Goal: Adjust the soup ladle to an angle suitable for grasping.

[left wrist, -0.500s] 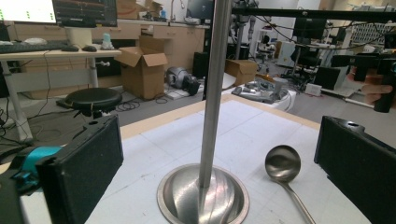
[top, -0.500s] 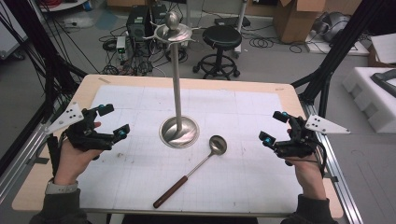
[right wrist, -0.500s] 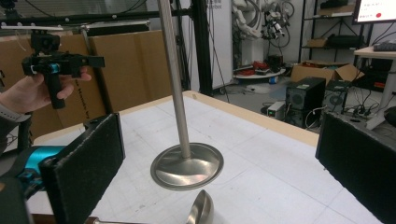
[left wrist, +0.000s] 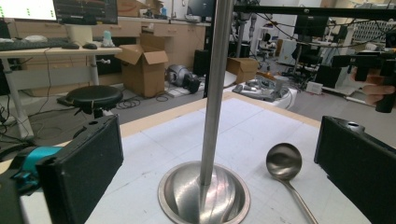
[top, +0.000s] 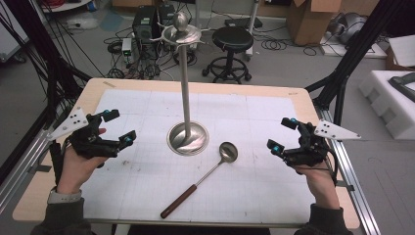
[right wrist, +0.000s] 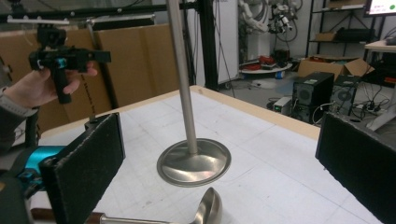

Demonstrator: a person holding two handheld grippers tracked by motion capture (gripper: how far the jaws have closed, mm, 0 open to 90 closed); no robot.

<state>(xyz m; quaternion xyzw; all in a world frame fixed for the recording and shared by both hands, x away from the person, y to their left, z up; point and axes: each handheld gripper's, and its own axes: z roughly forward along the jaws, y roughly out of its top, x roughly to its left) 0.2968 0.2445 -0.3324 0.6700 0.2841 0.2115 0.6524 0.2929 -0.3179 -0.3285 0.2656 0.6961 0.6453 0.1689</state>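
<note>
A tall steel stand [top: 186,110] rises from a round dished base [top: 188,138] at the middle of the white mat; its top carries a small dish with hooks [top: 181,32]. A steel ladle [top: 228,152] with a brown wooden handle [top: 179,201] lies flat just right of the base, bowl up. My left gripper [top: 119,128] hovers open at the table's left, empty. My right gripper [top: 279,134] hovers open at the right, empty. The stand's pole [left wrist: 215,88] and ladle bowl [left wrist: 283,161] sit between the left jaws' line of sight; the base [right wrist: 194,161] and ladle bowl [right wrist: 208,208] lie ahead of the right jaws.
The wooden table's edge [top: 195,85] borders the gridded white mat [top: 254,127]. Behind the table stand a black stool [top: 233,41], a computer tower [top: 147,22] with cables, and cardboard boxes [top: 313,19]. White foam blocks [top: 391,93] lie at the right.
Both hands hold nearly the same positions; the ladle and stand have not moved.
</note>
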